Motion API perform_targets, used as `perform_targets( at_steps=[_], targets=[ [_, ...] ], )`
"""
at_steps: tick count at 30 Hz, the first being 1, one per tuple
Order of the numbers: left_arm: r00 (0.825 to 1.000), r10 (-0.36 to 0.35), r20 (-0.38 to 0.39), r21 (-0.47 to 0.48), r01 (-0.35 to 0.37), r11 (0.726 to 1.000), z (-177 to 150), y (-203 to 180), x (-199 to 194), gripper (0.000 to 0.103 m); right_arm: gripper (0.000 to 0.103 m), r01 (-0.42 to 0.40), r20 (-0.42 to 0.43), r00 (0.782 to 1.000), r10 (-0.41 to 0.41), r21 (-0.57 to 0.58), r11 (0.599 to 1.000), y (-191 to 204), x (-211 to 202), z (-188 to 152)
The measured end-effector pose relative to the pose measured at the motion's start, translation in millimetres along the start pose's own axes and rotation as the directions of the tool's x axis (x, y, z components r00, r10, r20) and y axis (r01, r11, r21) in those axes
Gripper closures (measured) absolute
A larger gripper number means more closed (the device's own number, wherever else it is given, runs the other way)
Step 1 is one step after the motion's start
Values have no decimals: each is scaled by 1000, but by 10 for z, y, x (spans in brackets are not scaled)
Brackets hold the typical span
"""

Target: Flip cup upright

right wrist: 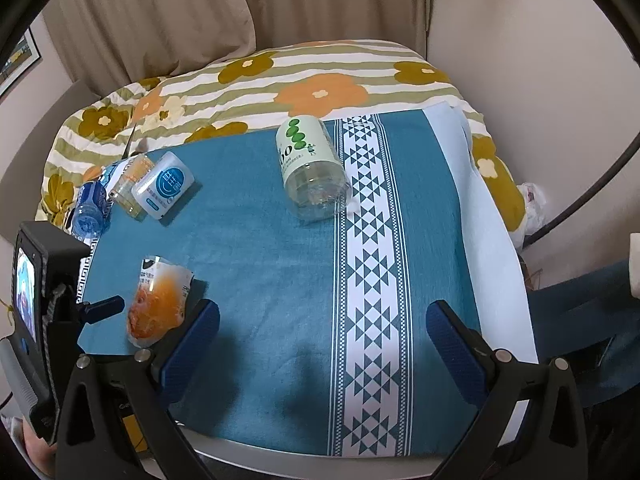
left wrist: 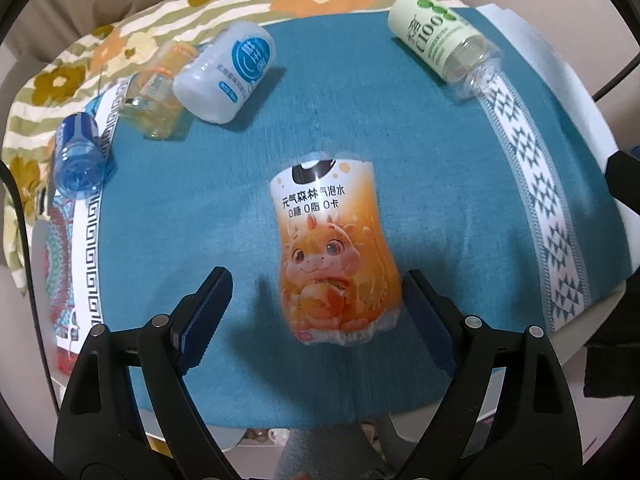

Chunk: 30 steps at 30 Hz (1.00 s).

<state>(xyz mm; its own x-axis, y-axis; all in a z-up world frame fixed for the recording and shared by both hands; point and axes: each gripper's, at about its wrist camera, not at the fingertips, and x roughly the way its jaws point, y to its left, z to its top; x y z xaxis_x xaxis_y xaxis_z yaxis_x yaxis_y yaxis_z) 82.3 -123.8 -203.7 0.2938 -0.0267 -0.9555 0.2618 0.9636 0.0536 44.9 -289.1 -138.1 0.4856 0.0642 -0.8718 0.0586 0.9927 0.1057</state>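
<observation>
An orange cup [left wrist: 332, 252] with a cartoon dragon label lies on its side on the blue cloth [left wrist: 340, 128]. My left gripper [left wrist: 320, 304] is open, its jaws on either side of the cup's near end, not gripping it. The cup also shows in the right wrist view [right wrist: 160, 304], at the left. My right gripper [right wrist: 324, 336] is open and empty above the cloth, to the right of the cup. The left gripper's body [right wrist: 44, 312] shows at the left edge of that view.
Other cups lie on their sides: a green-labelled clear one [left wrist: 444, 40] at the far right, a white-and-blue one [left wrist: 228, 76], a yellowish clear one [left wrist: 156, 104] and a blue one [left wrist: 78, 156] at the far left. A flowered quilt [right wrist: 280, 80] lies behind the table.
</observation>
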Motion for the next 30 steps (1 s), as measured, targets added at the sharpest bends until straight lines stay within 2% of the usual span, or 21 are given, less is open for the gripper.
perform_targets(
  at_steps=[3,5,10,16,18,21,25,27,30],
  targets=[
    [999,-33,21,-5,33,999,-9,99,-165,11,0,-21,-4,1000,21,9,1000,46,-70,60],
    [998,-47,40,-11,48,999,-19,185,-290,0,0,-36,-14,999,36,12,999,97,-99,118],
    [994,-62,88,-33,65,997,-79,549,-566,0,0,-84,-87,993,83,-5,996,344,-68,298],
    [993,-64,101,-69,71,995,-148,1081,-600,0,0,-169,-240,958,156,-36,985,805,265,453],
    [993,-52,104,-69,59,996,-180,1209,-582,0,0,-188,-305,938,167,-43,981,956,427,487],
    [993,-48,109,-69,55,996,-210,1391,-540,0,0,-222,-414,887,203,3,975,1095,733,512],
    [992,-53,117,-73,62,995,-243,1566,-479,0,0,-227,-504,832,231,70,971,1174,1079,526],
    [991,-57,123,-76,67,995,-254,1641,-456,0,10,-221,-538,809,236,94,971,1192,1214,531],
    [990,-64,128,-83,75,994,-251,1701,-411,0,19,-217,-585,770,254,135,967,1198,1389,517]
  ],
)
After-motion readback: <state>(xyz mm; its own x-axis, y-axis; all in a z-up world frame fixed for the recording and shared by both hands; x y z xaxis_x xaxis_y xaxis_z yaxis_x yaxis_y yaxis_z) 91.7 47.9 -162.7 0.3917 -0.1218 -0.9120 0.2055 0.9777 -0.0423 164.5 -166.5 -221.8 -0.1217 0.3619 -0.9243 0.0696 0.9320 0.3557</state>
